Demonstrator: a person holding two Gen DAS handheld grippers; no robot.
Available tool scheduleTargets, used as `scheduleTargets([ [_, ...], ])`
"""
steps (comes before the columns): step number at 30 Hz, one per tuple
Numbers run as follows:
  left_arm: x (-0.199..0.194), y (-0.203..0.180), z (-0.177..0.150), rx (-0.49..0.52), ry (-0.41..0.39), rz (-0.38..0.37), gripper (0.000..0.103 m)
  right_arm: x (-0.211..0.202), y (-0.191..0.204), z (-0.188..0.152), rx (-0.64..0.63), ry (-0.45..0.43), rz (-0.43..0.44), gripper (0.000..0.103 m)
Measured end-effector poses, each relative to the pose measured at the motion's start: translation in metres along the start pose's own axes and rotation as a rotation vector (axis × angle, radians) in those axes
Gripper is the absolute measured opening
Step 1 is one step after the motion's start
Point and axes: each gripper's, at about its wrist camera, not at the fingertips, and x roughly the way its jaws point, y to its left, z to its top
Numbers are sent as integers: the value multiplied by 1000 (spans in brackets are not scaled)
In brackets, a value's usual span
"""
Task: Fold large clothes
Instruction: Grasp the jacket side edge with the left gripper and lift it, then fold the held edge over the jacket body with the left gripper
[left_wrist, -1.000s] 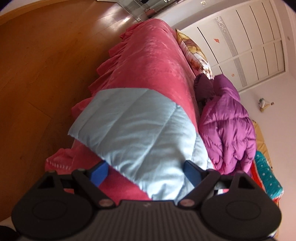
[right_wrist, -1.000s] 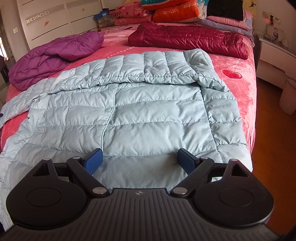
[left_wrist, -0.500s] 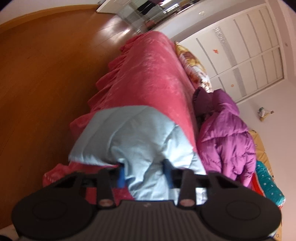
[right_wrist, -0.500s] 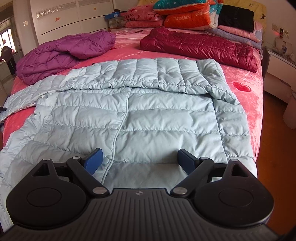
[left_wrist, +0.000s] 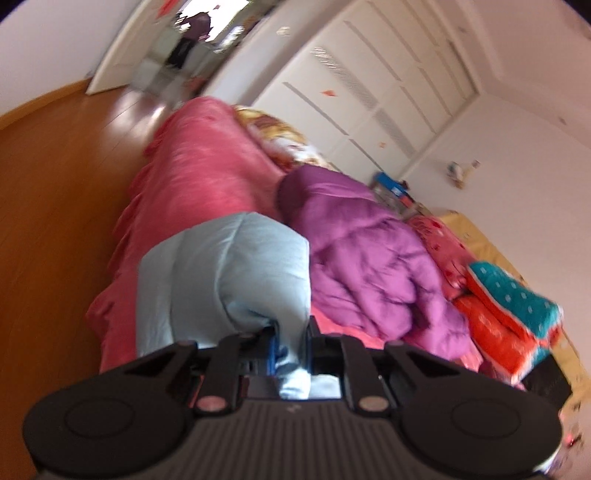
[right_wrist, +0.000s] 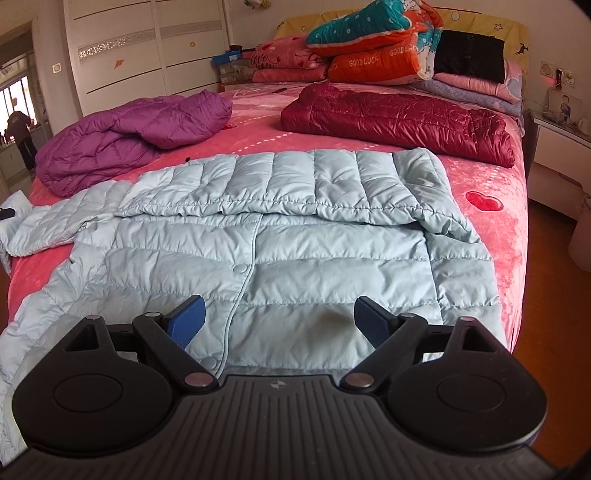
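Observation:
A light blue quilted down jacket (right_wrist: 280, 251) lies spread front-up on the pink bed (right_wrist: 491, 184), its right sleeve folded across the chest. Its left sleeve (right_wrist: 48, 221) stretches to the bed's left edge. My left gripper (left_wrist: 291, 343) is shut on the sleeve's cuff end (left_wrist: 229, 273) and holds it lifted above the bed edge. My right gripper (right_wrist: 279, 321) is open and empty, hovering over the jacket's hem near the front edge of the bed.
A purple down jacket (right_wrist: 125, 136) lies crumpled at the bed's left, also in the left wrist view (left_wrist: 373, 266). A folded dark red jacket (right_wrist: 399, 118) lies beyond. Stacked quilts (right_wrist: 373, 48) sit at the headboard. A white nightstand (right_wrist: 557, 147) stands right. Wooden floor (left_wrist: 55, 192) surrounds the bed.
My left gripper closed on the blue sleeve end and lifted it, swinging toward the bed. My right gripper rose and drew back slightly, staying open.

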Motion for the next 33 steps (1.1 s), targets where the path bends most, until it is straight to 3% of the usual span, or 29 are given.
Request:
scheduleTargets([
  [17,-32,-110,-52,329,68,-186,10,14,-30,11,117,-32,-22,103],
  [33,-40,-213,-177,653,278,-366,10,22,-93,15,313,-67,-25,103],
])
